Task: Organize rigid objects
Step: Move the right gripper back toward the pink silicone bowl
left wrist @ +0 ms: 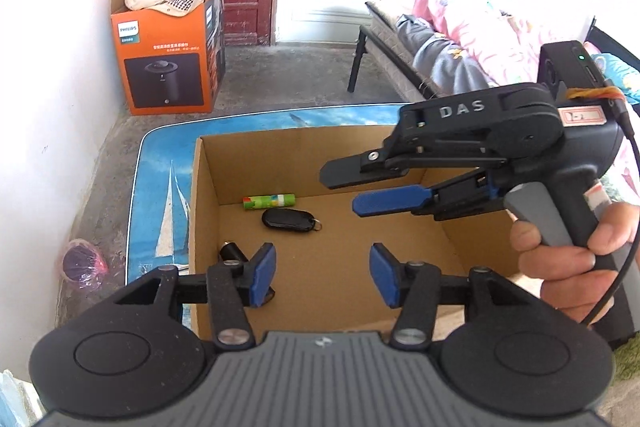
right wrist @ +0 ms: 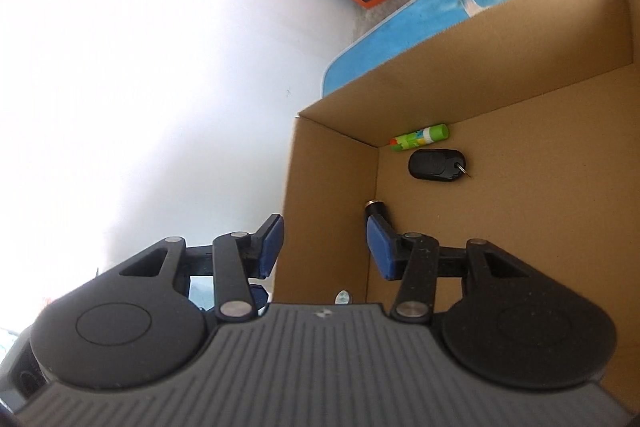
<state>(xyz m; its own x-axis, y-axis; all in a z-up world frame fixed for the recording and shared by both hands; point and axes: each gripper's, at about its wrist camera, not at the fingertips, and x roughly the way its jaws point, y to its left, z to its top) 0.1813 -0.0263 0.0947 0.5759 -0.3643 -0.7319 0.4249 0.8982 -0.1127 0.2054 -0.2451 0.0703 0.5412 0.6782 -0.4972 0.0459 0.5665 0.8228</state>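
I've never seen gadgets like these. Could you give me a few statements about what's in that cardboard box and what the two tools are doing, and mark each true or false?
1. The green glue stick lies inside the open brown cardboard box. True.
2. The left tool grips the black oval key fob. False: it is open and empty.
3. The right tool holds a red ball. False: it is open, holding nothing.
4. The key fob lies beside the glue stick. True.

Blue sailboat-print table (left wrist: 160,187), open cardboard box (left wrist: 208,195) resting directly on its top
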